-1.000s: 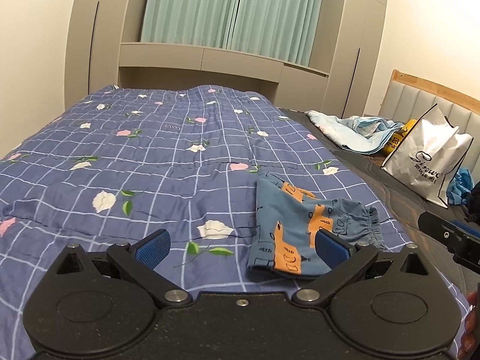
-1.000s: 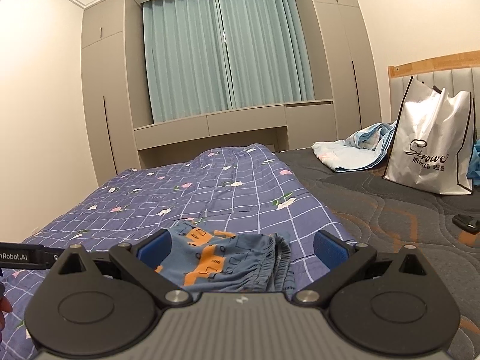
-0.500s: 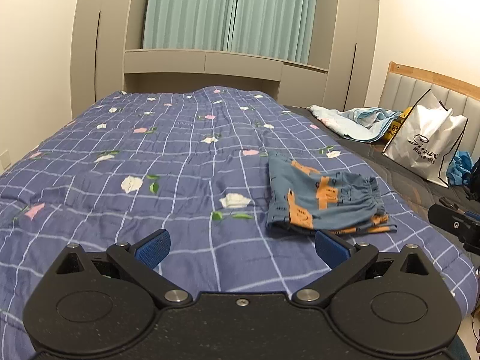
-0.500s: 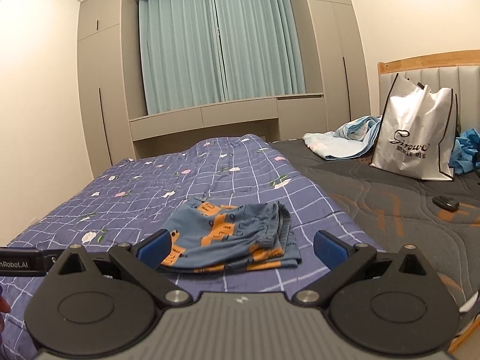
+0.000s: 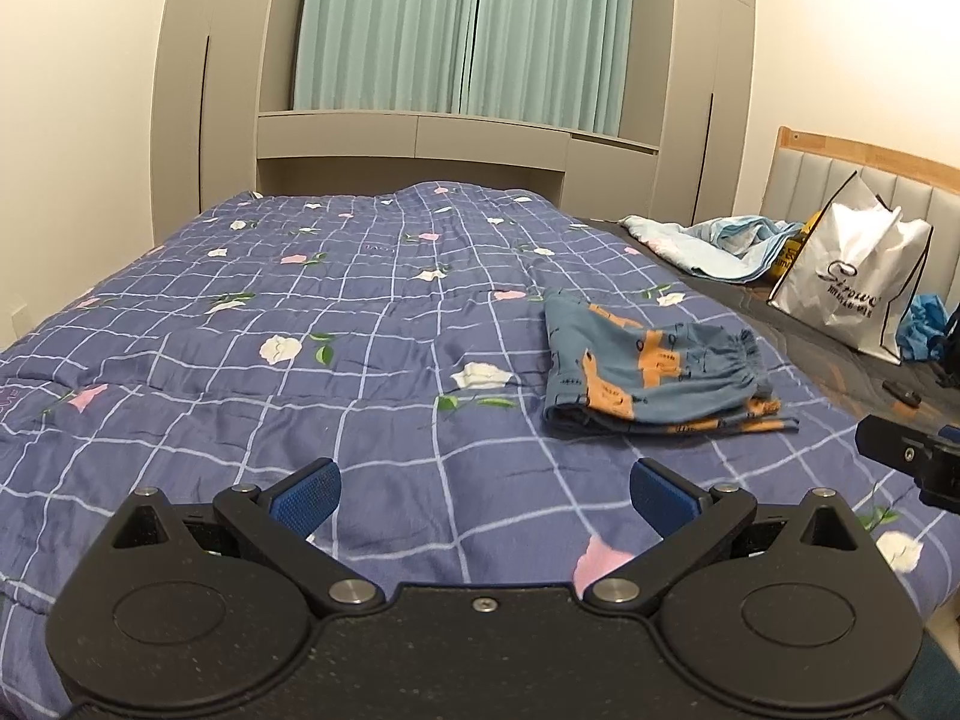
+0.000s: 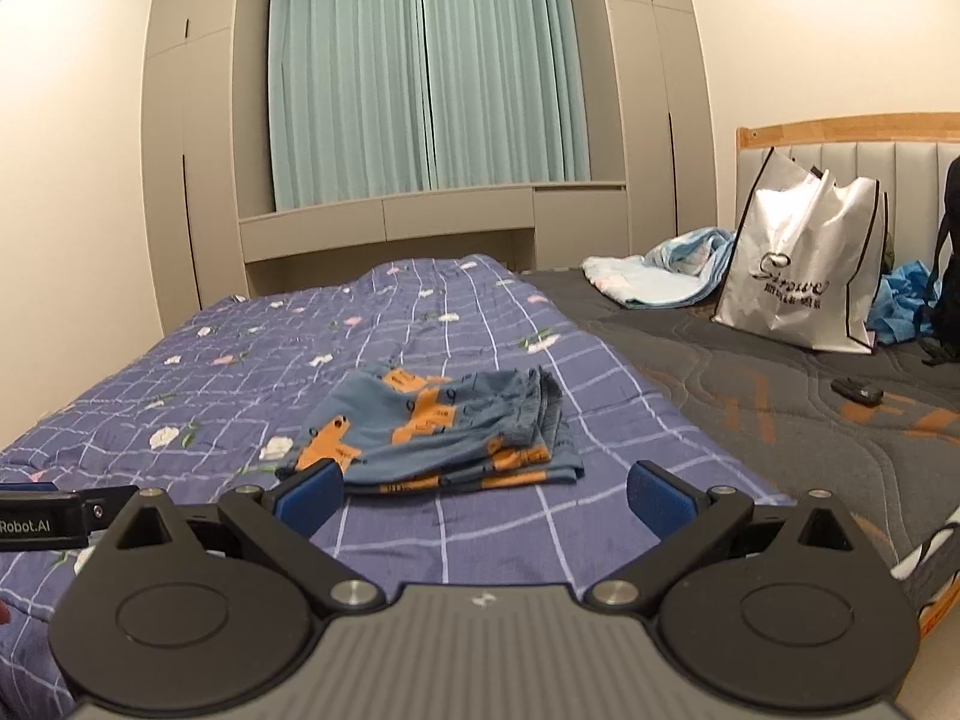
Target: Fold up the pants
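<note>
Folded pants (image 5: pixel 654 375) lie on the quilt (image 5: pixel 300 372); left tongs (image 5: pixel 485 489) and right tongs (image 6: pixel 483 491) hover spread wide, empty.

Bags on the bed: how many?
1. A white shopping bag stands upright on the dark mattress against the headboard, right of the folded pants. A dark item at the right frame edge could be another; unclear.
</note>
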`<control>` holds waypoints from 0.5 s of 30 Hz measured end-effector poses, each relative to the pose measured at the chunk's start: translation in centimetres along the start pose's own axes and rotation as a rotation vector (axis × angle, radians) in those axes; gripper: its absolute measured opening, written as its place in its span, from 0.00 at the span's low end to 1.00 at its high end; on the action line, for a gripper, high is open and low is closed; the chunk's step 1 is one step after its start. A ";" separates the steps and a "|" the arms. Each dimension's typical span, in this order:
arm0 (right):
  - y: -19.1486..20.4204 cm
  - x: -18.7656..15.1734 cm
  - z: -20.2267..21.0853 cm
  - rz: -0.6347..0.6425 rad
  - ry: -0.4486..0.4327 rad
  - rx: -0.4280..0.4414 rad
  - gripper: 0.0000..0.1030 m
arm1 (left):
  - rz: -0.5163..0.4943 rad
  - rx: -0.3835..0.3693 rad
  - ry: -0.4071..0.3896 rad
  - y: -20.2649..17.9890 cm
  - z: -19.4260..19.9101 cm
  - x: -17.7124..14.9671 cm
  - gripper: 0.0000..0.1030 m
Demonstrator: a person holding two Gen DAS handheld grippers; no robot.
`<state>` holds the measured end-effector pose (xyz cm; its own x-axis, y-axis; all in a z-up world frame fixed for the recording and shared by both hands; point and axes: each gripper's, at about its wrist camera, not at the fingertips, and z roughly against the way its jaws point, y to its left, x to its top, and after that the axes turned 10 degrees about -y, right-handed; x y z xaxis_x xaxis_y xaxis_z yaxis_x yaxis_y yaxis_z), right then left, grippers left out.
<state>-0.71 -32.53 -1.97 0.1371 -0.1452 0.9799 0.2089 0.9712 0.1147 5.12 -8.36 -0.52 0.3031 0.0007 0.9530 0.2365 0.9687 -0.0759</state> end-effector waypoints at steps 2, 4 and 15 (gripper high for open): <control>0.1 -0.4 0.1 0.001 0.010 -0.004 1.00 | 0.000 0.006 -0.002 0.0 0.1 -0.5 0.99; 0.3 -0.8 0.2 0.009 0.015 -0.004 1.00 | 0.006 0.011 0.003 0.2 0.1 -0.8 0.99; 0.9 -1.7 0.5 0.031 0.033 -0.003 1.00 | 0.002 0.056 0.018 0.7 0.1 -1.7 0.99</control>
<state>-1.26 -31.27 -3.45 0.1753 -0.1214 0.9770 0.2074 0.9746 0.0839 4.68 -7.65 -2.17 0.3201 -0.0012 0.9474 0.1836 0.9811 -0.0608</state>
